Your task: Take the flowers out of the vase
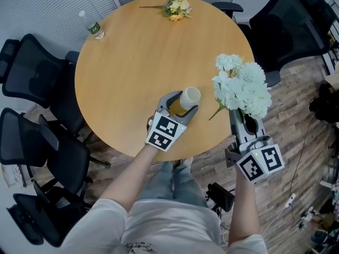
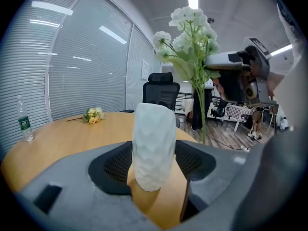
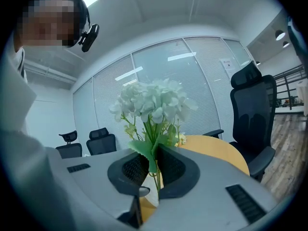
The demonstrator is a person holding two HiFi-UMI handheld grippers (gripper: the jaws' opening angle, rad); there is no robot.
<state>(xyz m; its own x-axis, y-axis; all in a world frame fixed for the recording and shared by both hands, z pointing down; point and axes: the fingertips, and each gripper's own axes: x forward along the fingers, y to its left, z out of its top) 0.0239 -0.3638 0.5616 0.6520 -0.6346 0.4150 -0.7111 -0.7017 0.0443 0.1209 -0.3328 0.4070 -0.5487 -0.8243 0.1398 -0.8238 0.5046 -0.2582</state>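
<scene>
- We hold a gripper in each hand over a round wooden table (image 1: pixel 132 62).
- Our left gripper (image 1: pixel 183 106) is closed around a white, dimpled vase (image 2: pixel 154 143) near the table's front edge — the vase looks empty.
- Our right gripper (image 1: pixel 244 119) is almost fully closed, pinching the green stems of white flowers (image 1: pixel 242 86). The bunch is clear of the vase, to its right, just past the table's edge.
- The flowers look light, with soft heads that would crush and thin stems that bend. We judge the bundled stems below the leaves the best place to grip — firmly, not hard.
- A yellow bunch (image 1: pixel 177 7) lies at the far edge; a bottle (image 1: pixel 92 25) stands at the left.
</scene>
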